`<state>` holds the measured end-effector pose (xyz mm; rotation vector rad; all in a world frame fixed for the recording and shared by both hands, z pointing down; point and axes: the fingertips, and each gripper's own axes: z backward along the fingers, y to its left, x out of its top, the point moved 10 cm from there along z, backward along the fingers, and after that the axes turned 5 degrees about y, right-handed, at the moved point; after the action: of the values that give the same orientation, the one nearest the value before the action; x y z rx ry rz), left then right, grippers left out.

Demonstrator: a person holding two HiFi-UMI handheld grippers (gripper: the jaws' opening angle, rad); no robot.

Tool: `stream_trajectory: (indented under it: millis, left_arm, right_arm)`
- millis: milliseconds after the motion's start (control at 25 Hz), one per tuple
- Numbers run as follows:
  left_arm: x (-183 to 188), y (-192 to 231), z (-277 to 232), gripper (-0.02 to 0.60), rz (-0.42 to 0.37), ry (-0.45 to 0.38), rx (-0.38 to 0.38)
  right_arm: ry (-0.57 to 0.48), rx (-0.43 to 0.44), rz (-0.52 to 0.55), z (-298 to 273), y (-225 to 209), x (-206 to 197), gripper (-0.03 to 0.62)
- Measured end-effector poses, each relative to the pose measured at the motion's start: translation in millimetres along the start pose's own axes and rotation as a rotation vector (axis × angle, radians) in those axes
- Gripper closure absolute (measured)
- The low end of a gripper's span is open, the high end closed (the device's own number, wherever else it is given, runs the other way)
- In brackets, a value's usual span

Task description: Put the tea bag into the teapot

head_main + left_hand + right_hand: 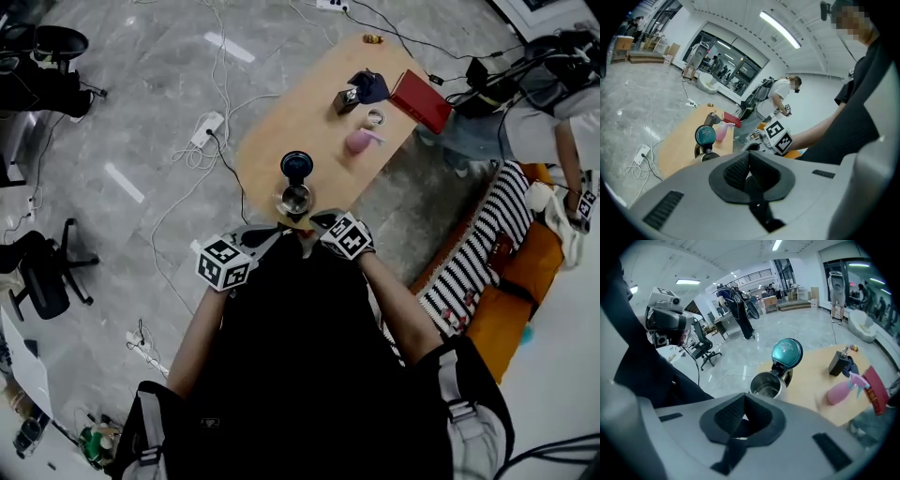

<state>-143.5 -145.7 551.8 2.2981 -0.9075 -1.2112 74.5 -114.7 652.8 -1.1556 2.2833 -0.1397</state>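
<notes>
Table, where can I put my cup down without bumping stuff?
The table is bare beyond the teapot, left of the pink spray bottle. It's crowded on the right, around the red box.

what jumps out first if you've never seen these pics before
The steel teapot, its teal lid flipped open, stands at the near end of the wooden table. Right in front of it the left gripper and right gripper come nearly tip to tip, fingers shut. A pink spray bottle and a red box sit farther along the table.
</notes>
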Motion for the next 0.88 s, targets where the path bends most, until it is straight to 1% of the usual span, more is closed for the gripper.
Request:
stream_trajectory:
  millis: [160,440,720,880]
  left_arm:
    - [2,2,-5,0.571,-0.003,-0.026,-0.008]
    - [8,4,-5,0.571,-0.028,-0.030,-0.028]
    - [10,2,-11,0.571,-0.034,-0.027,-0.042]
    - [9,3,-15,0.571,-0.034,-0.026,-0.044]
  right_arm:
    - [-0.085,0.029,-0.091,28,12,3,0.586]
    - [-0.215,0.014,-0.172,65,27,6,0.586]
    - [-0.266,0.011,-0.183,80,31,12,0.588]
    - [-0.270,0.013,-0.160,80,31,15,0.588]
